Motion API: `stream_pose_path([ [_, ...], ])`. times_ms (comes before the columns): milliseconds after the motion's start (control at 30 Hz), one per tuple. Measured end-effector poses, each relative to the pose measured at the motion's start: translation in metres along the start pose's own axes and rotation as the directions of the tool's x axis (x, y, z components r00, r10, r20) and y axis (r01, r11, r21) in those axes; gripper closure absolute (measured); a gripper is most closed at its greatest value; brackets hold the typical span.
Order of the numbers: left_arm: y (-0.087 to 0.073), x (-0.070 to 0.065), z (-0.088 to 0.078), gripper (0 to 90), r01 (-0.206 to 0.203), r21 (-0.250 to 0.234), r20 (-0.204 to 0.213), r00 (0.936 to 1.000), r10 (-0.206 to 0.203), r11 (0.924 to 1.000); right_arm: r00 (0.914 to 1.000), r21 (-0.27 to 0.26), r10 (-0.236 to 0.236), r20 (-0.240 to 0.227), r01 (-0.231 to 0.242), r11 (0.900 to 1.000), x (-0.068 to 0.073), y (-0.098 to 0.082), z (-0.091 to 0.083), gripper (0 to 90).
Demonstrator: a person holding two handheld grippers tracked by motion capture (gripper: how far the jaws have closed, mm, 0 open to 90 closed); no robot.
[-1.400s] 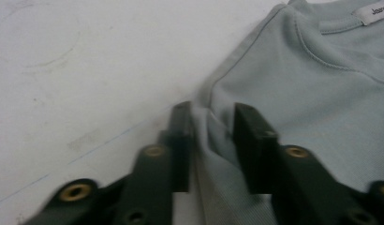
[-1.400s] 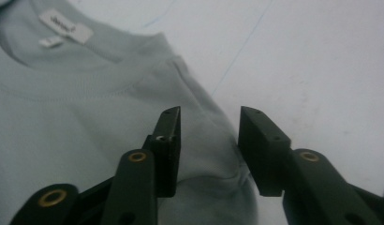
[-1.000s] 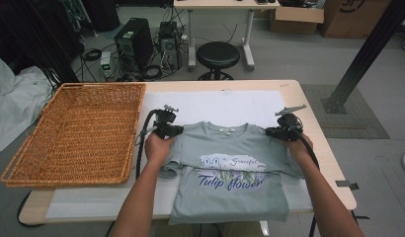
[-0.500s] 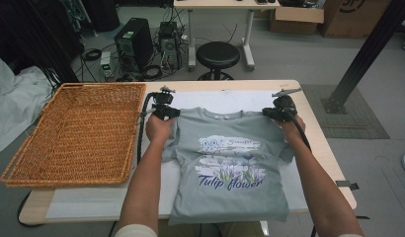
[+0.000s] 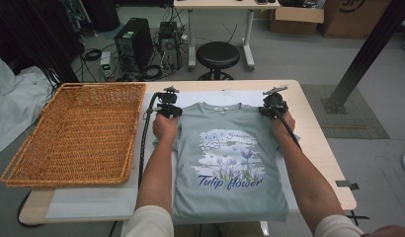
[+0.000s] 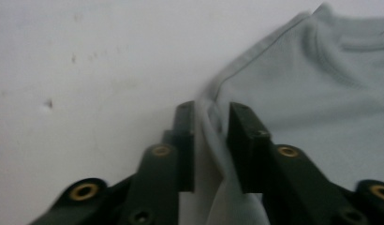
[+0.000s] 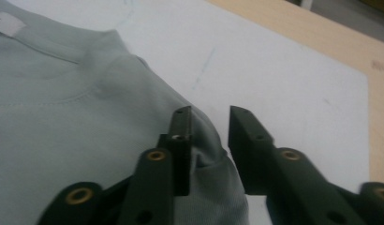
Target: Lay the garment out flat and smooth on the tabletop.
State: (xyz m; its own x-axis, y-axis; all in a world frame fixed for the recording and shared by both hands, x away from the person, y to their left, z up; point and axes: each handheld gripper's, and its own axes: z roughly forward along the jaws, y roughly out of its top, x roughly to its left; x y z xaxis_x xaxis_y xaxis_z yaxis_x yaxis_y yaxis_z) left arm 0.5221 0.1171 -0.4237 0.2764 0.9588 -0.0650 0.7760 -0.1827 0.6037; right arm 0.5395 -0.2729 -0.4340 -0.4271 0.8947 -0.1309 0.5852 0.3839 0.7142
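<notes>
A brown basket (image 5: 77, 133) sits on the left side of the table (image 5: 319, 143). Next to it, a grey-green T-shirt (image 5: 227, 163) with a bunny and flowers lies flat on a white sheet (image 5: 82, 202). The left gripper (image 5: 169, 111) is at one shoulder of the shirt. Its jaws have just been opening, and a fold of cloth sits loose between them. The right gripper (image 5: 272, 109) is at the other shoulder. Its jaws have just been opening too, with the shirt's edge in the gap.

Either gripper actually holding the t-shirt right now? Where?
Neither. The left gripper and right gripper have just opened; the t-shirt shoulder seams lie loose between the jaws.
</notes>
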Motion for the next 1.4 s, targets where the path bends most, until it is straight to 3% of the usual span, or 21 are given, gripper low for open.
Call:
stream_pose_path([
  [100, -0.003, 0.0, -0.009, 64.2, 0.0, -0.034, -0.019, 0.9998, -0.001, 0.9994, 0.9994, -0.035, 0.031, -0.014, -0.031, 0.999, -0.008, 0.001, -0.012, 62.9],
  [300, -0.015, 0.001, -0.037, 62.0, -0.001, -0.106, 0.009, 1.0, 0.002, 0.9943, 0.9903, -0.092, 0.117, -0.075, -0.123, 0.988, -0.031, -0.003, -0.051, 58.8],
  [467, -0.033, 0.001, -0.054, 62.2, -0.003, -0.158, 0.048, 0.9988, 0.01, 0.9875, 0.9853, -0.103, 0.134, -0.106, -0.145, 0.984, -0.044, -0.028, -0.081, 60.1],
  [567, -0.046, 0.001, -0.062, 62.0, 0.0, -0.189, 0.075, 0.9971, 0.015, 0.982, 0.9823, -0.087, 0.136, -0.129, -0.148, 0.985, -0.046, -0.049, -0.091, 60.0],
  [733, -0.062, 0.0, -0.071, 61.3, -0.002, -0.211, 0.09, 0.9957, 0.021, 0.9775, 0.9841, 0.002, 0.112, -0.138, -0.113, 0.994, -0.043, -0.086, -0.098, 59.9],
  [833, -0.068, 0.0, -0.076, 61.3, 0.003, -0.22, 0.097, 0.9951, 0.019, 0.9756, 0.9829, 0.068, 0.122, -0.138, -0.113, 0.991, -0.042, -0.104, -0.096, 62.5],
  [867, -0.069, 0.0, -0.077, 61.2, 0.007, -0.224, 0.101, 0.9948, 0.016, 0.9746, 0.9825, 0.05, 0.127, -0.136, -0.121, 0.991, -0.042, -0.108, -0.096, 69.1],
  [900, -0.07, -0.001, -0.078, 61.2, 0.006, -0.223, 0.102, 0.9947, 0.017, 0.9747, 0.9835, 0.052, 0.127, -0.129, -0.121, 0.991, -0.041, -0.109, -0.098, 81.8],
  [933, -0.071, -0.002, -0.079, 61.1, 0.002, -0.225, 0.101, 0.9947, 0.021, 0.9743, 0.9838, 0.062, 0.122, -0.131, -0.115, 0.991, -0.041, -0.108, -0.099, 87.3],
  [1000, -0.073, -0.004, -0.08, 61.1, -0.005, -0.225, 0.099, 0.9947, 0.028, 0.9743, 0.9891, 0.077, 0.093, -0.114, -0.084, 0.993, -0.039, -0.106, -0.101, 89.2],
  [1067, -0.074, -0.005, -0.08, 61.1, -0.007, -0.223, 0.098, 0.9947, 0.03, 0.9747, 0.999, 0.073, 0.04, -0.019, -0.039, 0.997, -0.038, -0.103, -0.105, 89.3],
  [1167, -0.077, -0.007, -0.079, 60.6, -0.007, -0.218, 0.101, 0.9944, 0.03, 0.9759, 0.9925, 0.007, 0.068, 0.102, -0.069, 0.998, -0.049, -0.099, -0.113, 89.2],
  [1200, -0.078, -0.007, -0.079, 60.3, -0.011, -0.213, 0.098, 0.9946, 0.033, 0.9771, 0.9928, 0.018, 0.084, 0.085, -0.086, 0.996, -0.052, -0.099, -0.112, 88.9],
  [1300, -0.083, -0.007, -0.078, 59.4, -0.01, -0.2, 0.093, 0.9952, 0.03, 0.9798, 0.9966, 0.065, 0.051, 0.064, -0.055, 0.996, -0.05, -0.1, -0.103, 83.9],
  [1333, -0.084, -0.006, -0.079, 59.2, -0.007, -0.197, 0.088, 0.9958, 0.025, 0.9805, 0.9955, 0.058, 0.057, 0.075, -0.061, 0.996, -0.049, -0.101, -0.102, 72.2],
  [1400, -0.087, -0.003, -0.08, 59.0, 0.01, -0.196, 0.089, 0.996, 0.008, 0.9805, 0.9922, 0.005, 0.102, 0.071, -0.103, 0.995, -0.046, -0.102, -0.108, 64.8],
])
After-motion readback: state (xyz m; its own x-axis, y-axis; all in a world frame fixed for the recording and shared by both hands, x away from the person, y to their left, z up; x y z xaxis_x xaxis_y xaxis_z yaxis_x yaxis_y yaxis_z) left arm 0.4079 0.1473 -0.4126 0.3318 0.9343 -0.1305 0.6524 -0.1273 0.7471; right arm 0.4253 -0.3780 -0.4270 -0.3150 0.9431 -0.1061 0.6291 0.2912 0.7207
